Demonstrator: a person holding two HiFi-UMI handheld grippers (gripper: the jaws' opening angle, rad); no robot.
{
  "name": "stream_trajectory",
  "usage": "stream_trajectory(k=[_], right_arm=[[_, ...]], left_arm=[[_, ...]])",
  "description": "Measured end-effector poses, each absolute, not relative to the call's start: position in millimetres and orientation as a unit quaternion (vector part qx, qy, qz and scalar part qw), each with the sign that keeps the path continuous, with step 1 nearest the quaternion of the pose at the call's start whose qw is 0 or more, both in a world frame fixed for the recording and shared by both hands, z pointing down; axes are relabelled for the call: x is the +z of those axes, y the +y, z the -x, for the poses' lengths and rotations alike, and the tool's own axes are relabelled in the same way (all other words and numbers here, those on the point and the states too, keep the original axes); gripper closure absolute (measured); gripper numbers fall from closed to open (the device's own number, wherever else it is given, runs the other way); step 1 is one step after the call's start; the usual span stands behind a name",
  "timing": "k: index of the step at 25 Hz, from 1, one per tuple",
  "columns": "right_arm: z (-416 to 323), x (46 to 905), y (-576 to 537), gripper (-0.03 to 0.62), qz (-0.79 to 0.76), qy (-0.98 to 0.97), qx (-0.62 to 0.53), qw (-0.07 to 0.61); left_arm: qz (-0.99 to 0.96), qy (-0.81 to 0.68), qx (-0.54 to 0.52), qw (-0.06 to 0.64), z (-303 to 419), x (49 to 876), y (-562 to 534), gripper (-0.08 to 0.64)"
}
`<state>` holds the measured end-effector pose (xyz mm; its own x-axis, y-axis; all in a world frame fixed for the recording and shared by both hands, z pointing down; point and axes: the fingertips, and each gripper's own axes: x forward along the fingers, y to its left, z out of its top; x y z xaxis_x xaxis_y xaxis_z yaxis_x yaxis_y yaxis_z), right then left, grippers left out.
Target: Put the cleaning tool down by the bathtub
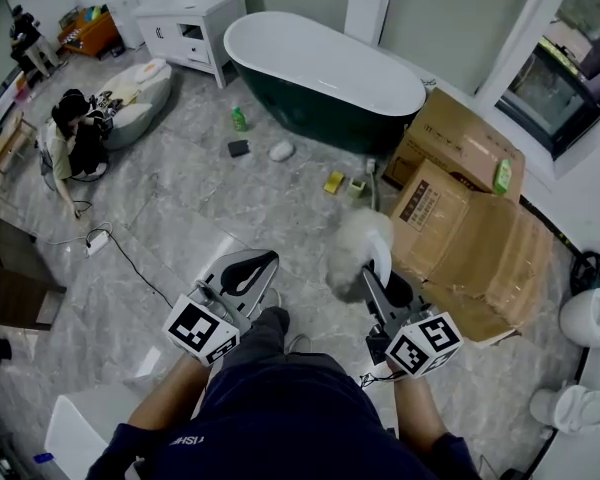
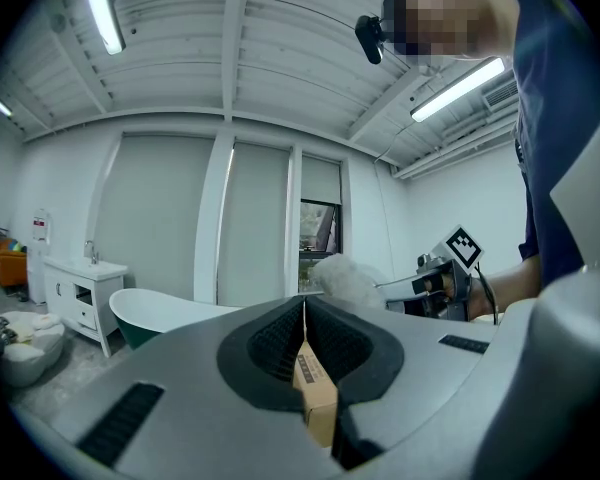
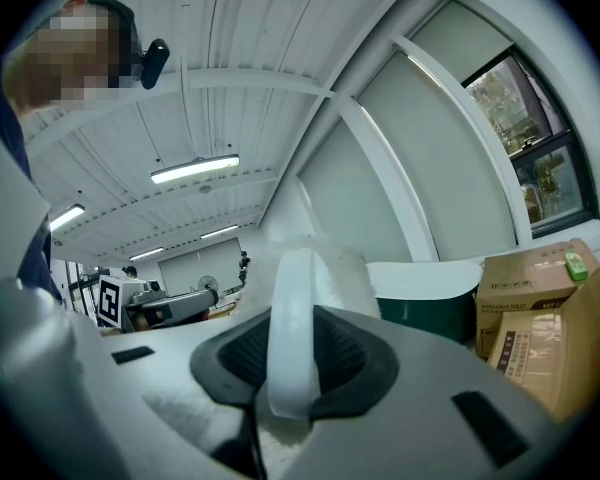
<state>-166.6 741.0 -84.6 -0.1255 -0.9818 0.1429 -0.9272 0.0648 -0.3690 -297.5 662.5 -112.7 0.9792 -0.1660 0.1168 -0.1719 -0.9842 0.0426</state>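
Right gripper [image 1: 380,280] is clamped on the white handle of the duster [image 1: 352,244], held above the floor and well short of the bathtub [image 1: 325,68]. Left gripper [image 1: 245,271] has its jaws together, with a tan scrap [image 2: 315,388] in the seam.
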Motion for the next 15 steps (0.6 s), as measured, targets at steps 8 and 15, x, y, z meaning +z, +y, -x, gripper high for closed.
stream_trajectory(k=[8, 15], right_arm=[[150, -81, 707, 0.505, 0.653, 0.731, -0.187, 0.064], [139, -72, 654, 0.505, 0.65, 0.732, -0.197, 0.057]], left_arm=[[-0.994, -0.091, 0.049, 0.028, 282, -110, 629, 0.528], [-0.994, -0.093, 0.053, 0.037, 271, -99, 579, 0.528]])
